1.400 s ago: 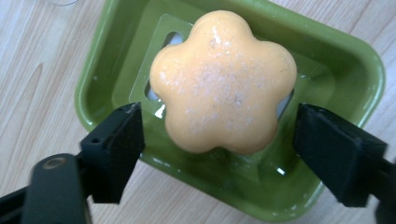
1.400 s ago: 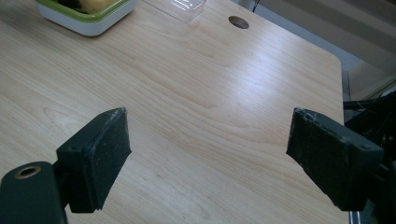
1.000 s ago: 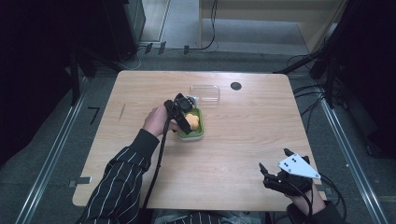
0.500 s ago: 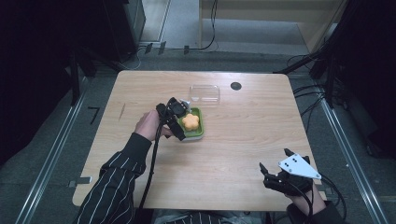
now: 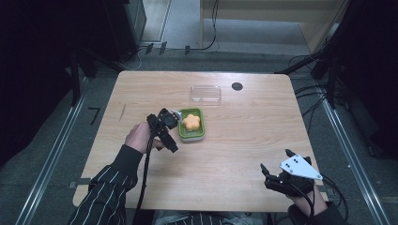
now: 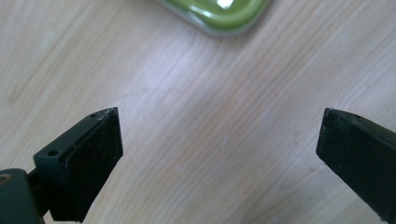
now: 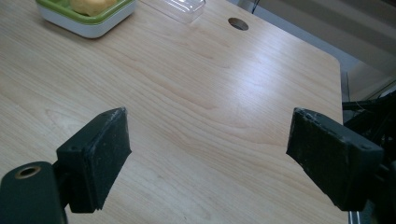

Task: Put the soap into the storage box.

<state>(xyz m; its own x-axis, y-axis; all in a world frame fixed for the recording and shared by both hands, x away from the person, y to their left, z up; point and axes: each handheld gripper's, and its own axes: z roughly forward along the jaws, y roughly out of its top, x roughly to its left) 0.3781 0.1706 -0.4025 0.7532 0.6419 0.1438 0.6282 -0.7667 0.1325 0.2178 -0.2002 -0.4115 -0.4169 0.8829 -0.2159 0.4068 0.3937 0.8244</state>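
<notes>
High view: the left hand-held gripper [image 5: 165, 127], jaws spread and empty, hovers just beside the green container [image 5: 192, 124] holding an orange flower-shaped piece [image 5: 191, 122]. Right hand-held gripper [image 5: 278, 179] rests released near the tabletop [image 5: 244, 140] edge. Likely next: fetch the clear lid [image 5: 205, 93], gripping one rim squarely.

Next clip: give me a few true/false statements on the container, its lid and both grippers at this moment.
1. The orange flower-shaped piece lies inside the green container. True.
2. The clear lid sits on the container. False: it lies on the table beyond it.
3. The left gripper grips the container. False: its jaws are spread, nothing between them.
4. The right gripper is open near the table's front edge. True.
</notes>
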